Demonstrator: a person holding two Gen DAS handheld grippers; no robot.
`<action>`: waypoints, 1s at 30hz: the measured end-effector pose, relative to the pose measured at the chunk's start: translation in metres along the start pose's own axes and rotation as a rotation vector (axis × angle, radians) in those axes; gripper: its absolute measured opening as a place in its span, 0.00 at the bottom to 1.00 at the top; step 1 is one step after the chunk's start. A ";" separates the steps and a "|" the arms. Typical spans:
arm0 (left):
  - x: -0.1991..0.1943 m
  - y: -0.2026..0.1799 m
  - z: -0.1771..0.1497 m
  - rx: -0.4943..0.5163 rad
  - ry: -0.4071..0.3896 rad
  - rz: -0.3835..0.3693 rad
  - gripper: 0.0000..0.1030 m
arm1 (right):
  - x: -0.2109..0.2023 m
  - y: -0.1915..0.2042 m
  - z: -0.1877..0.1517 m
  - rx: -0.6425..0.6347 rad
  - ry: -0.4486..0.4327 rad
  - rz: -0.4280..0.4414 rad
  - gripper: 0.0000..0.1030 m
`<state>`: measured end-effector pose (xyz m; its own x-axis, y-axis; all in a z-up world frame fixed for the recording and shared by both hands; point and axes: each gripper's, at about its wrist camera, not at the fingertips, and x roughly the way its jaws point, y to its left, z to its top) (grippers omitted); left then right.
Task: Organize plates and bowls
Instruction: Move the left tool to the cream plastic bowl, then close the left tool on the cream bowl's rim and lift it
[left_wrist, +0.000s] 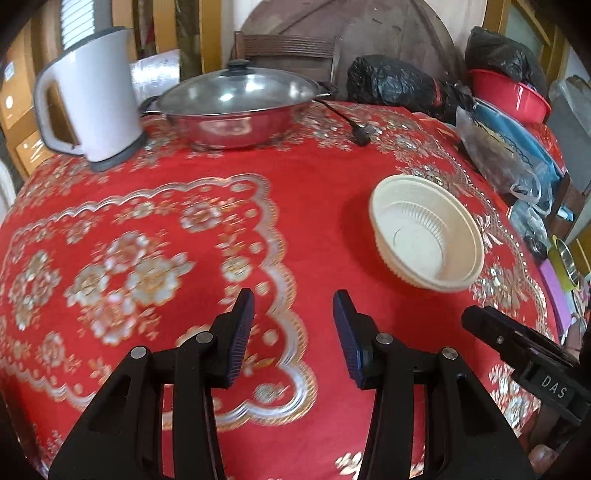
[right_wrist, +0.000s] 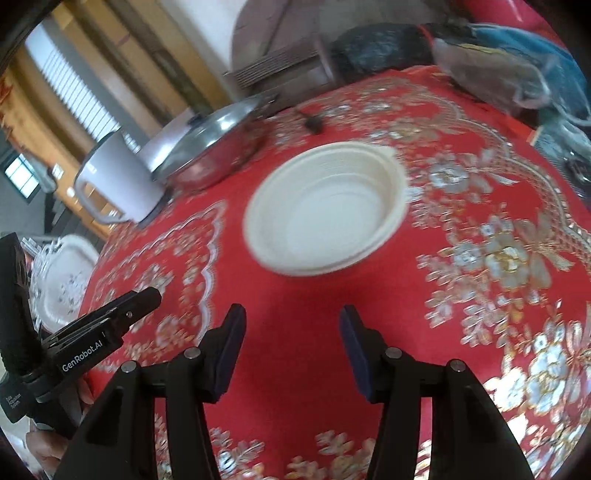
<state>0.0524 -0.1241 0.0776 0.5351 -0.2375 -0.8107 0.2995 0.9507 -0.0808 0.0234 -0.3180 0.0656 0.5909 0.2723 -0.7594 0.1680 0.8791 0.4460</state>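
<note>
Red floral-cloth worktop (left_wrist: 314, 192), cream bowl (left_wrist: 426, 234) ahead, both units unloaded.

Left hand-held gripper (left_wrist: 293, 317): jaws spread wide, holding nothing, above bare cloth; the bowl sits ahead and to its right, well apart from the fingertips. Beyond it, a lidded steel pan (left_wrist: 236, 110) and white kettle (left_wrist: 88, 99) line the far edge; bags (left_wrist: 506, 147) crowd the right edge. Right hand-held gripper (right_wrist: 291, 325): jaws likewise wide apart, empty, with the bowl (right_wrist: 325, 206) directly ahead, not touching. Open cloth lies between fingertips and bowl. A patterned plate (right_wrist: 64, 280) lies off the worktop's left edge.
</note>
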 end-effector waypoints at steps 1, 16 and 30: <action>0.004 -0.004 0.003 -0.001 0.006 -0.005 0.43 | 0.000 -0.005 0.002 0.015 -0.005 -0.009 0.52; 0.054 -0.048 0.044 0.015 0.064 -0.084 0.43 | 0.013 -0.050 0.045 0.148 -0.065 -0.063 0.53; 0.104 -0.069 0.046 0.041 0.157 -0.088 0.19 | 0.040 -0.052 0.052 0.097 -0.041 -0.021 0.25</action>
<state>0.1234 -0.2235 0.0254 0.3768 -0.2822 -0.8823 0.3736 0.9179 -0.1340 0.0793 -0.3734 0.0369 0.6179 0.2359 -0.7500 0.2550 0.8422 0.4750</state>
